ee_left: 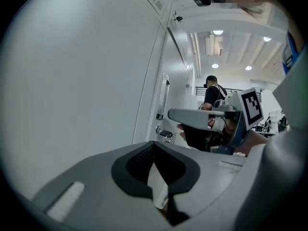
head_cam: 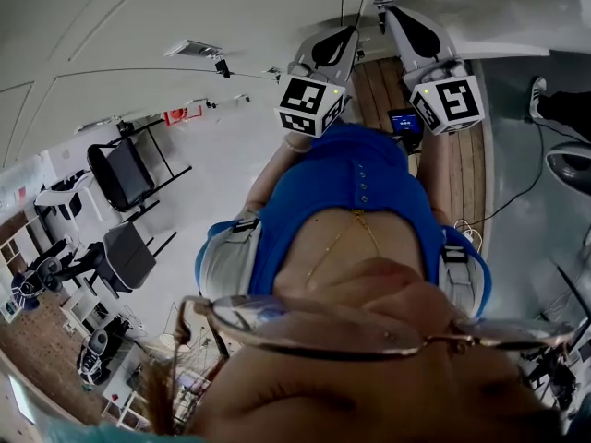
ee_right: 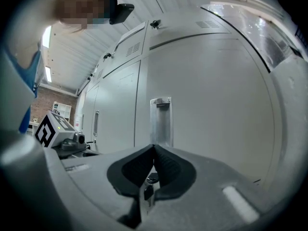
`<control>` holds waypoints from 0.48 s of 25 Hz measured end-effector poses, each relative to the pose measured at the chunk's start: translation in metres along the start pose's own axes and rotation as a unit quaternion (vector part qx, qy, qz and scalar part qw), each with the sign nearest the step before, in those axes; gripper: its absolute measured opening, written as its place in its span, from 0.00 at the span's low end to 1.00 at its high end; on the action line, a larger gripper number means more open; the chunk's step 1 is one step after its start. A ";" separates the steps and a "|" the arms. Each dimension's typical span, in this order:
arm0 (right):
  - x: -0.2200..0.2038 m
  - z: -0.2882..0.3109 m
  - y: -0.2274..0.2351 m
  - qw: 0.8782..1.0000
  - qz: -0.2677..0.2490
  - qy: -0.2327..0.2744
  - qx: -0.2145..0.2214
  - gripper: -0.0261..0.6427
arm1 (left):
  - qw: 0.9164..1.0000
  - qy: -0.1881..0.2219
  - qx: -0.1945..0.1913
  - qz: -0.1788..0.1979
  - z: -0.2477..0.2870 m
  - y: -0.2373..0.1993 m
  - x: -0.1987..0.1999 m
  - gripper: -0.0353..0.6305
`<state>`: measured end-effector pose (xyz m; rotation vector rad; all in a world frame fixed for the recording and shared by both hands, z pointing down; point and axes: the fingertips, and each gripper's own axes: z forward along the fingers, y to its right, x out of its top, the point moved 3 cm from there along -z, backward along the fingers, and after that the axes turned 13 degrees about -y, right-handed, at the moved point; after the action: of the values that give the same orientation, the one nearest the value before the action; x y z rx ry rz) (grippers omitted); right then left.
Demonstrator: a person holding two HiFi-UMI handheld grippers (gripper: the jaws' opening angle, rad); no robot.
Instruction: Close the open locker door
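Right gripper [ee_right: 154,148] aims its jaws, pressed together and holding nothing, at the locker door [ee_right: 211,109], just below its recessed handle [ee_right: 160,121] — probably to push with closed tips. Left gripper [ee_left: 154,144], likewise closed and empty, waits alongside.

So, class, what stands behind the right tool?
A grey locker door with a recessed handle. The right tool hides the handle's foot; the locker's inside is covered.
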<state>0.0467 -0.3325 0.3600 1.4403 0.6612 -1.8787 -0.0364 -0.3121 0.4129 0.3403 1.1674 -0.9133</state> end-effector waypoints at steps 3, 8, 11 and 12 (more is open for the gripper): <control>-0.006 -0.006 -0.005 1.000 -0.001 -0.006 0.000 0.04 | 1.000 0.007 0.002 0.001 -0.002 0.007 0.001 0.05; -0.015 -0.015 -0.015 1.000 -0.010 -0.017 -0.006 0.04 | 1.000 0.015 0.003 0.005 -0.006 0.019 0.002 0.05; -0.017 -0.021 -0.023 1.000 -0.009 -0.016 -0.004 0.04 | 1.000 0.021 0.004 0.006 -0.010 0.026 0.003 0.05; -0.018 -0.023 -0.025 1.000 -0.011 -0.017 -0.003 0.04 | 1.000 0.024 0.005 0.007 -0.012 0.029 0.003 0.05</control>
<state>0.0446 -0.2957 0.3716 1.4002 0.6684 -1.9113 -0.0219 -0.2882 0.3990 0.3785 1.2040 -0.9035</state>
